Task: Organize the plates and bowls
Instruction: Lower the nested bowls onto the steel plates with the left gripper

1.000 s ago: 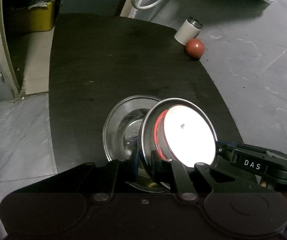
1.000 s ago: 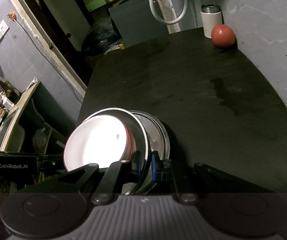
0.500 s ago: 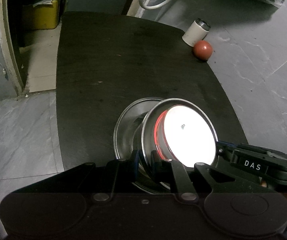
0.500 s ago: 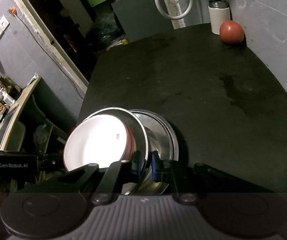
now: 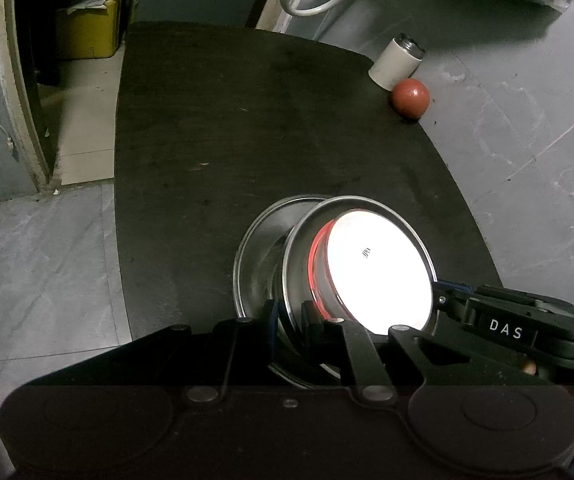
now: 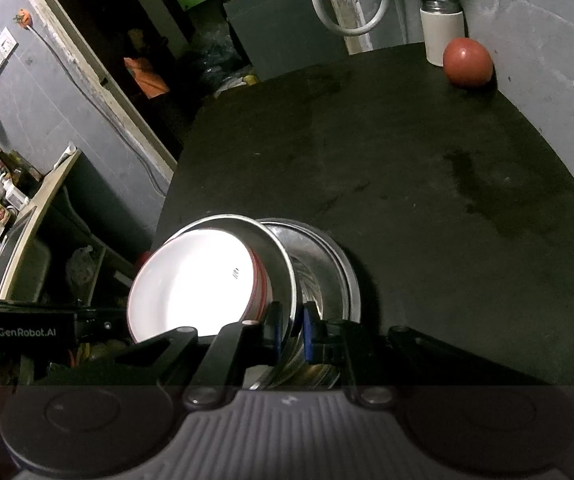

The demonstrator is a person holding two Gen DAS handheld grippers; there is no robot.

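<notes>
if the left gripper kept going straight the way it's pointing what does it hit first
The left gripper is already shut on the rim of the steel bowl, so that comes first. Just past it lies the steel plate underneath, then the black table. How much gap remains is unclear.

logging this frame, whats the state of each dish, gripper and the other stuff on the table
steel bowl: tilted, rim pinched from both sides
white bowl: nested inside the steel bowl
steel plate: beneath the tilted bowl
left gripper: shut on the steel bowl's rim
right gripper: shut on the rim opposite
white canister: upright
red ball: resting beside the canister
</notes>
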